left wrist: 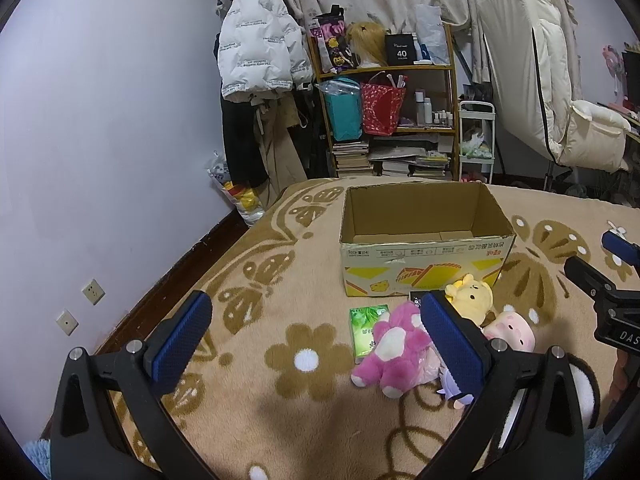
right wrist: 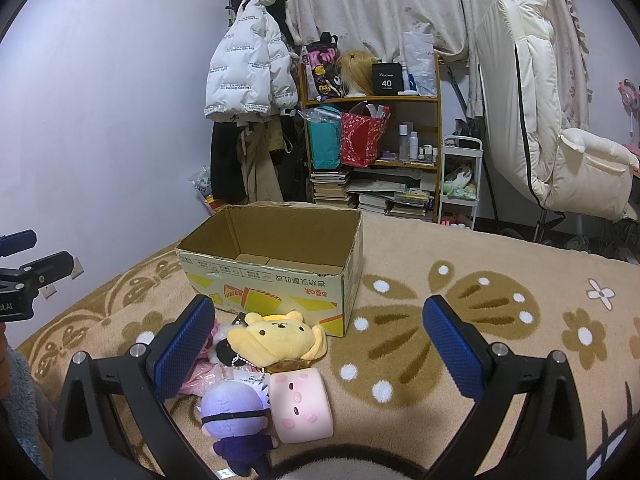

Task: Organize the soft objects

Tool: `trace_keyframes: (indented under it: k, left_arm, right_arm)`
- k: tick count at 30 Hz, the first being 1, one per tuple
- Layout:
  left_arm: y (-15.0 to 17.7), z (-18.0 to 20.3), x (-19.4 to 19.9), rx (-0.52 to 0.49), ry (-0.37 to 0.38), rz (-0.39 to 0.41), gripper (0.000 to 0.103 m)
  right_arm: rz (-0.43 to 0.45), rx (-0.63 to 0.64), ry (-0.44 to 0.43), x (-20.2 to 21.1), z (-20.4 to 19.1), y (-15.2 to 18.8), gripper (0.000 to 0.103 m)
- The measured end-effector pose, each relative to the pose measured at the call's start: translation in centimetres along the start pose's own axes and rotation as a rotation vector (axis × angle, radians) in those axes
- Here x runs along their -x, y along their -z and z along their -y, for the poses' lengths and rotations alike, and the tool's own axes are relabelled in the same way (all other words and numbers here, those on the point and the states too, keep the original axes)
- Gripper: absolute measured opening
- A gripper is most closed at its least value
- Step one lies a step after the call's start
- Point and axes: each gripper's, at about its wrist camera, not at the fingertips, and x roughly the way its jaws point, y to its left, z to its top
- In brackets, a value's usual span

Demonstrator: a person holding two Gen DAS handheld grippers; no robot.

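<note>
- Holding both tools above the bed blanket [left wrist: 280, 320], brown and tan with flower and butterfly shapes.
- My left hand-held gripper [left wrist: 316, 340] stands wide, nothing between its blue pads; same for my right hand-held gripper [right wrist: 320, 350], jaws spread, empty.
- Cardboard box [left wrist: 424, 256] sits open-topped on the blanket, upright, print on its front upside down. Only its folded bottom flaps show inside.
- Soft toys cluster just in front of the box, on the blanket:
- pink plush [left wrist: 394, 350] lies nearest my left tool, partly behind its right finger;
- yellow bear plush [right wrist: 280, 338] lies close against the box's front wall;
- pink pig cushion [right wrist: 300, 406], block-shaped, touches the bear's lower edge;
- purple-haired doll [right wrist: 236, 412] with a black band over its eyes lies against the pig cushion's left side, a bead chain above its head.
- Green packet [left wrist: 366, 330] lies flat beside the pink plush, on its left.
- Behind the bed: a wooden shelf [left wrist: 448, 68] with bags, bottles and stacked books, a white puffer jacket [left wrist: 260, 48] hanging near the wall.
</note>
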Motion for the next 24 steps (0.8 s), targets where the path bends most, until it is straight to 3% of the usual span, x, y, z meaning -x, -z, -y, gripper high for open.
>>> trace_keyframes:
  k: [24]
  left_arm:
    - [0.18, 0.63, -0.2, -0.021, -0.005, -0.009, 0.103]
  right_arm:
    - [-0.006, 0.001, -0.003, -0.12, -0.23, 0.17, 0.103]
